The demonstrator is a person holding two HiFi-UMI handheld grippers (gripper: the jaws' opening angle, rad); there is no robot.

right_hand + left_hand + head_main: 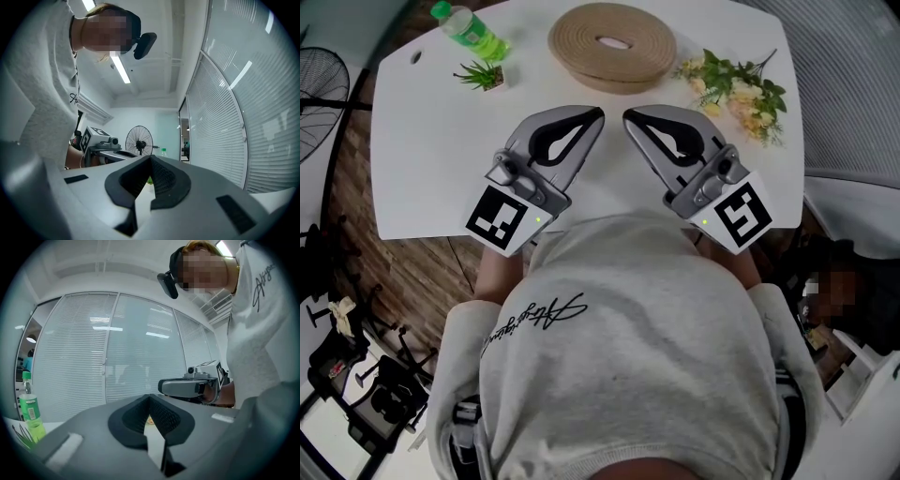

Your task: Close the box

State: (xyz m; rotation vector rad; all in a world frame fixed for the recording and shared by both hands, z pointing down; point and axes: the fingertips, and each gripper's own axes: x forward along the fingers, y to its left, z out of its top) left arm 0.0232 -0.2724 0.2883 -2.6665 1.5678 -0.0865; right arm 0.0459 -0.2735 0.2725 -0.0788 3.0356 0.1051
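A round tan woven box (612,44) sits at the far middle of the white table (441,159); whether its top is on I cannot tell. My left gripper (598,114) and right gripper (628,116) hover over the near part of the table, close to my chest. Their tips point inward, almost meeting, a good way short of the box. Both are shut with nothing between the pads. In the left gripper view the left gripper (149,397) has its jaws together, and the right gripper (187,387) shows beyond. In the right gripper view the right gripper (150,158) is likewise shut.
A green bottle (469,31) and a small potted plant (484,75) stand at the table's far left. A spray of artificial flowers (739,89) lies at the far right. A floor fan (319,80) stands left of the table, and window blinds (108,352) run along the wall.
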